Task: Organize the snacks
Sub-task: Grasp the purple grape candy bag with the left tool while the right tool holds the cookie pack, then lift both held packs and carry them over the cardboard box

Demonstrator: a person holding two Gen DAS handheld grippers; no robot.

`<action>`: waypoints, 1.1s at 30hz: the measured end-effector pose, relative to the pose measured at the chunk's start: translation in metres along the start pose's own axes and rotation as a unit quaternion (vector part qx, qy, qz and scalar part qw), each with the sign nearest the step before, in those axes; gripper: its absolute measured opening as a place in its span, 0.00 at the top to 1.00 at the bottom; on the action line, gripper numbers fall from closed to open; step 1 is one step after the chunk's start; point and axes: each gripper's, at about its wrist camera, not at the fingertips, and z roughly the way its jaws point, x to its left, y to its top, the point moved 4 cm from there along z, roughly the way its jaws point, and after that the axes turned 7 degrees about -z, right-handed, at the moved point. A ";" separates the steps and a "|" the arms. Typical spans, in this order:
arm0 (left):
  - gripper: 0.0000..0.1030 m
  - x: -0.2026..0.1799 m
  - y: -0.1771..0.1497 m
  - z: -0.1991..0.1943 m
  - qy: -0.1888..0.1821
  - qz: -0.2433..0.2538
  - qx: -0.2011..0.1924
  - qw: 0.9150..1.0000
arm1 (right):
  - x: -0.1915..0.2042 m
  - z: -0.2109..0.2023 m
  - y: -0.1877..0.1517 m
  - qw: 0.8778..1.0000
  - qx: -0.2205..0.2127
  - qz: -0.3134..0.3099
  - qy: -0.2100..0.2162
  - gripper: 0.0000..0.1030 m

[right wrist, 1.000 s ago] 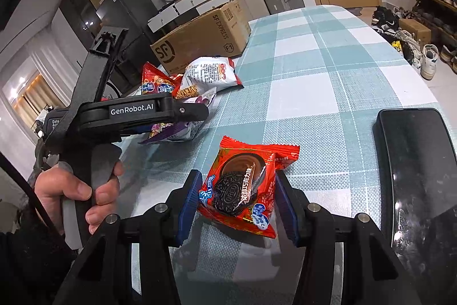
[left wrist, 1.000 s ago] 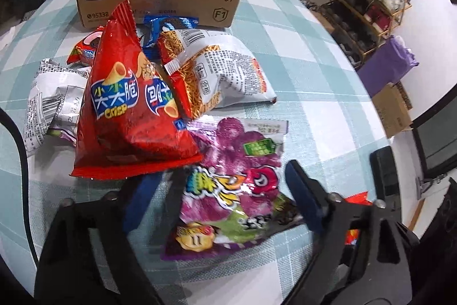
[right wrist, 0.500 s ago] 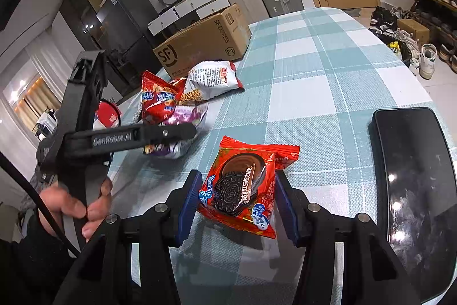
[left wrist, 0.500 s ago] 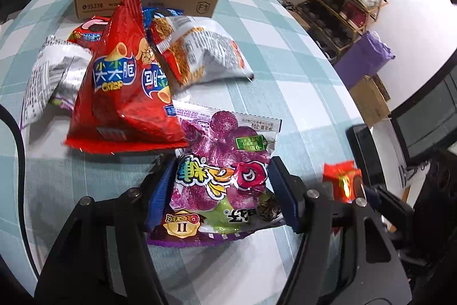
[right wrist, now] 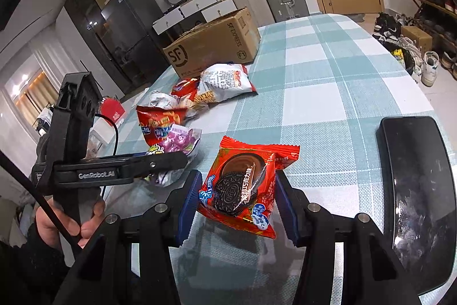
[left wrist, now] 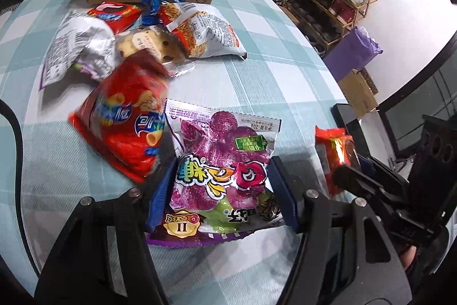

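Purple candy bag (left wrist: 225, 162) flat on checked counter (left wrist: 257, 82), clamped between blue pads of left hand-held gripper (left wrist: 221, 190), angled steeply down. Red Oreo packet (right wrist: 242, 185) pinched, tilted, in right hand-held gripper (right wrist: 237, 203). Versus one second earlier: left jaws narrowed onto bag, red crisp bag (left wrist: 125, 119) toppled leftward.
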 end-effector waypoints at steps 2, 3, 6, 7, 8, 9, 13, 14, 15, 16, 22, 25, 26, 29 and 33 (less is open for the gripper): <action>0.40 0.003 -0.004 -0.007 0.000 0.002 -0.003 1.000 | 0.003 0.000 0.001 1.000 0.001 -0.003 0.001 0.50; 0.40 0.004 -0.006 -0.011 -0.001 0.003 -0.005 1.000 | 0.004 0.001 0.001 1.000 0.001 -0.004 0.001 0.50; 0.40 0.010 -0.013 -0.017 -0.001 0.003 -0.004 1.000 | 0.007 0.001 0.001 1.000 0.002 -0.008 0.001 0.50; 0.40 0.012 -0.015 -0.019 0.000 0.001 -0.004 1.000 | 0.008 0.001 0.002 1.000 0.003 -0.009 0.001 0.50; 0.40 0.014 -0.017 -0.021 -0.002 -0.001 -0.004 1.000 | 0.009 0.001 0.002 1.000 0.003 -0.010 0.000 0.50; 0.40 0.016 -0.019 -0.023 -0.003 -0.003 -0.005 1.000 | 0.009 0.001 0.003 1.000 0.004 -0.010 0.000 0.50; 0.40 0.019 -0.023 -0.038 -0.002 0.000 -0.017 1.000 | 0.012 0.000 0.005 1.000 0.002 -0.015 -0.001 0.50; 0.40 0.018 -0.024 -0.042 -0.004 0.003 -0.021 1.000 | 0.013 0.000 0.005 1.000 0.002 -0.016 -0.001 0.50; 0.40 0.018 -0.025 -0.046 -0.006 0.004 -0.024 1.000 | 0.014 -0.001 0.006 1.000 0.002 -0.017 -0.001 0.50; 0.40 0.017 -0.025 -0.050 -0.008 0.005 -0.026 1.000 | 0.015 -0.001 0.006 1.000 0.002 -0.018 -0.001 0.50; 0.40 0.014 -0.022 -0.078 -0.019 0.009 -0.050 0.999 | 0.020 -0.004 0.014 1.000 -0.005 -0.022 0.003 0.50; 0.40 0.014 -0.017 -0.091 -0.014 0.011 -0.064 0.998 | 0.024 -0.009 0.023 0.999 -0.017 -0.030 0.000 0.50; 0.40 0.016 -0.015 -0.094 -0.013 0.010 -0.067 0.998 | 0.025 -0.009 0.027 0.999 -0.019 -0.031 0.002 0.50; 0.40 0.023 -0.007 -0.101 -0.012 0.000 -0.068 0.998 | 0.029 -0.011 0.038 0.999 -0.028 -0.033 0.008 0.50; 0.40 0.026 0.005 -0.114 0.004 -0.002 -0.081 0.997 | 0.033 -0.013 0.054 0.999 -0.036 -0.040 0.009 0.50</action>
